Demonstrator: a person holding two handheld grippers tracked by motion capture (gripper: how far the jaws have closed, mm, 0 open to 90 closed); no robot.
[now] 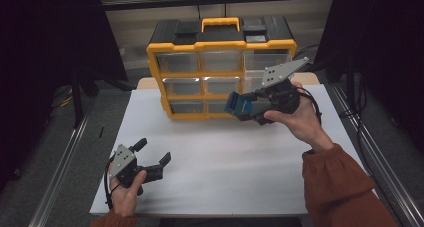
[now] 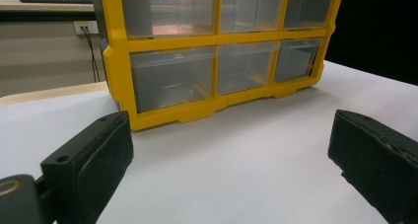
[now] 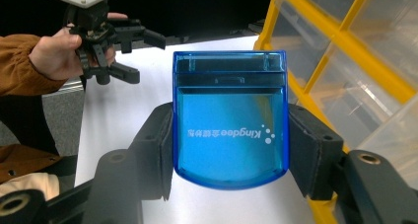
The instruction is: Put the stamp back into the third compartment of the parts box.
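Pinched between the black pads of the right gripper is a blue box, translucent, with white "Kingdee" print seen upside down in the right gripper view. In the high view the box is held clear above the white table, just in front of the lower right drawers of a yellow cabinet. The cabinet has clear drawers in rows and a black top with a yellow handle. Near the table's front left corner the left gripper is held low, jaws spread wide with nothing between them, pointed toward the cabinet.
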